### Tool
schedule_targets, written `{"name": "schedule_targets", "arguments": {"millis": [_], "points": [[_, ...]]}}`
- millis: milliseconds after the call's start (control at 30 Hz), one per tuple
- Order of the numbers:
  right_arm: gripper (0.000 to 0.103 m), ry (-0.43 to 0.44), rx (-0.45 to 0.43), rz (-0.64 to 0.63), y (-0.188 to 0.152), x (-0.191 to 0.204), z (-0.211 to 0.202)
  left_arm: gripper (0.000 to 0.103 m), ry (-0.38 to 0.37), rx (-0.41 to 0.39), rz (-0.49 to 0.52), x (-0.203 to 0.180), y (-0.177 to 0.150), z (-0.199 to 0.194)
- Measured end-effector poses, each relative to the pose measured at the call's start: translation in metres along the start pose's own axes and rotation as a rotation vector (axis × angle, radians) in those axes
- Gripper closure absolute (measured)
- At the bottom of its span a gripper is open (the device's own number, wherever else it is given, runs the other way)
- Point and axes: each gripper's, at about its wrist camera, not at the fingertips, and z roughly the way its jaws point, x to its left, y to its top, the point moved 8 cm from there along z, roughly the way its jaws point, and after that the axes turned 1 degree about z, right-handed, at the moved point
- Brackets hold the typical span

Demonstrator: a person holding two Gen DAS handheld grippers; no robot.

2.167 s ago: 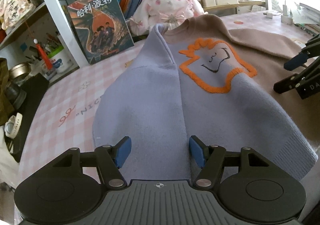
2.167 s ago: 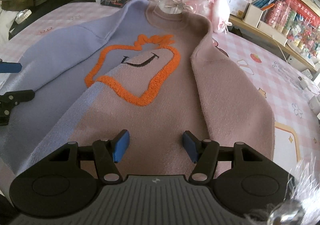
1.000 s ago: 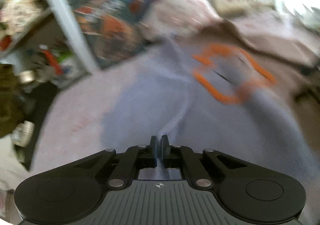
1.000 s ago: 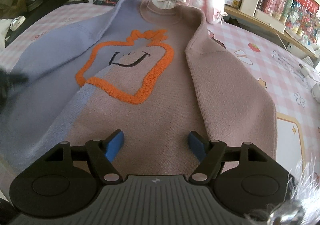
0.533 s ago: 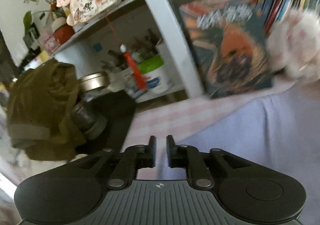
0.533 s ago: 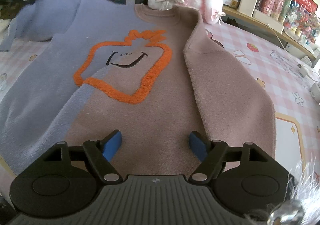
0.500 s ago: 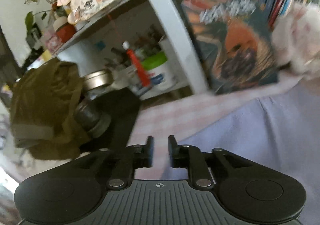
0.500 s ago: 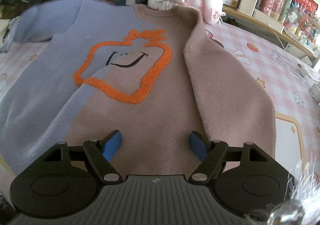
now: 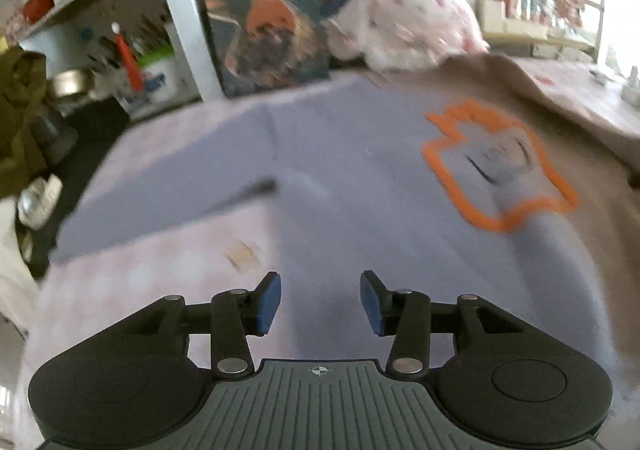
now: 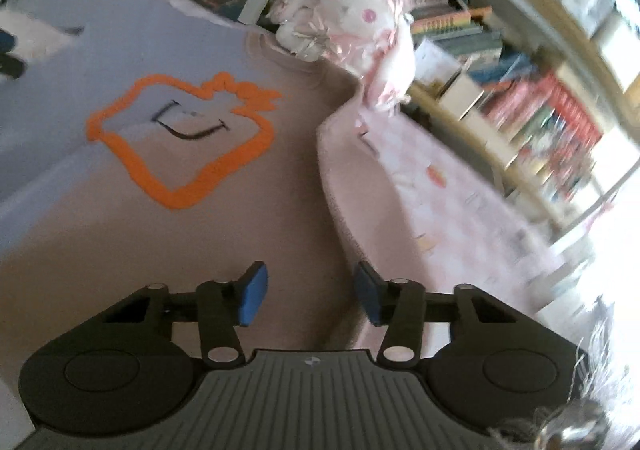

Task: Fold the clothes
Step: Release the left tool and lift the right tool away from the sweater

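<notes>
Two grippers over one sweater, spread front-up on the pink checked table. Sweater is half lavender, half tan, with an orange fuzzy outline patch on the chest; collar toward top of both frames, hem toward the cameras, so the long axis runs bottom to top of frame.

Left gripper: jaws part open and opening, nothing between the pads, lavender fabric lies under them, no pinch. Lavender sleeve lies spread out to the upper left of this view, flat on the table, well apart from the jaws.

Right gripper: jaws part open and closing, straddling the folded tan edge that runs up from between the pads toward the collar. Pads not pressing cloth yet as far as I can tell; view is blurred.

Key relation: the tan fold edge is directly ahead of and between the right jaws, in line with the garment's long axis, so the right hand is the nearer one for that side. Left hand is nearer the lavender body; its sleeve is up and to the left of it. Likely step: a side or sleeve fold, early in the task.

Plush toy and bookshelf sit past the collar.
</notes>
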Motion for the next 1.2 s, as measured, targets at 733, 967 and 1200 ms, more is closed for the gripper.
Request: {"name": "schedule_targets", "arguments": {"millis": [733,967,1200], "points": [[0.093,0.085,-0.002,-0.057,-0.028,-0.018,-0.003,0.054,0.144,0.082,0.006,-0.032,-0.017,-0.010],[0.098,-0.240,-0.043,-0.028,0.012,-0.109,0.038,0.054,0.182,0.098,0.011,-0.035,-0.018,-0.011],[0.077,-0.434,0.050,-0.106,0.041,-0.165,0.106,0.054,0.203,0.111,0.013,-0.038,-0.019,-0.013]]}}
